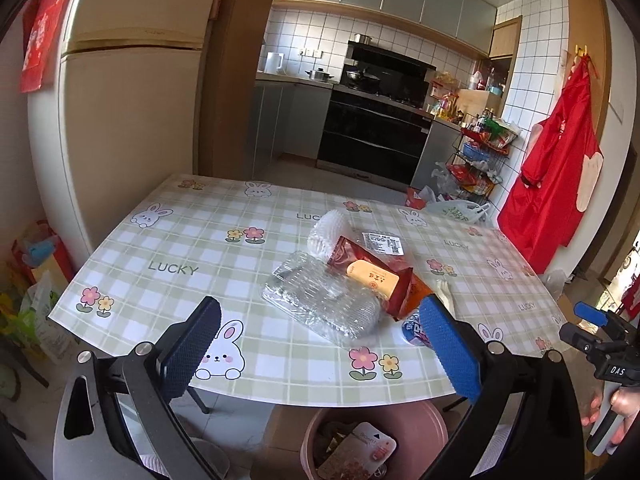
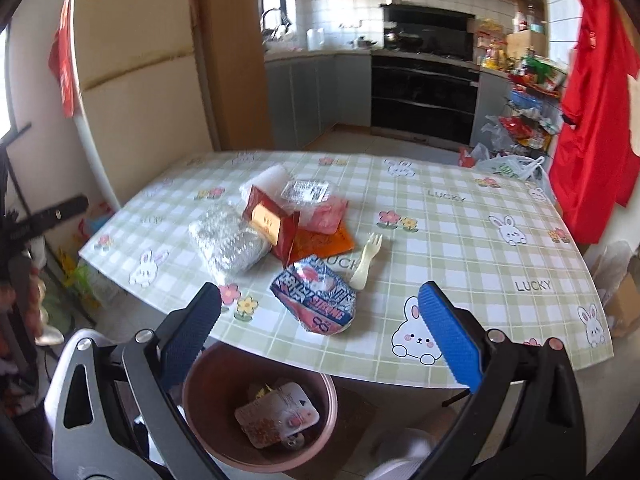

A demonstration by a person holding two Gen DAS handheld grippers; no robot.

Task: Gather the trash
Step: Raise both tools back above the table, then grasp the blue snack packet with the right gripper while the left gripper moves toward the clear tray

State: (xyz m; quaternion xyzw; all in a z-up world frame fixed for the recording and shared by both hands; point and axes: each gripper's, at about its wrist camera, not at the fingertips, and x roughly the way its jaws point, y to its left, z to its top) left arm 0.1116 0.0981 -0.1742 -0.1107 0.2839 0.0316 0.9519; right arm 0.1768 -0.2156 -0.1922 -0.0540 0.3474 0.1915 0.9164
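A heap of trash lies on the checked table (image 1: 172,240): a clear plastic tray (image 1: 320,300) (image 2: 228,240), a red wrapper (image 1: 372,272) (image 2: 272,220), a white foam net (image 1: 326,228), an orange packet (image 2: 320,242), a blue printed wrapper (image 2: 316,296) and a pale plastic fork (image 2: 368,256). A pink bin (image 2: 192,392) stands below the table's near edge with a food wrapper (image 2: 276,416) inside. My left gripper (image 1: 320,304) hovers open above the bin, empty. My right gripper (image 2: 320,292) is open too, over the near edge facing the blue wrapper, holding nothing.
A cream fridge (image 1: 132,120) stands left of the table. A red apron (image 1: 556,176) hangs on the right wall beside a wire rack (image 1: 480,160) and plastic bags on the floor. The kitchen with its oven (image 1: 376,132) lies beyond. A hand (image 1: 620,404) holds the right gripper's handle.
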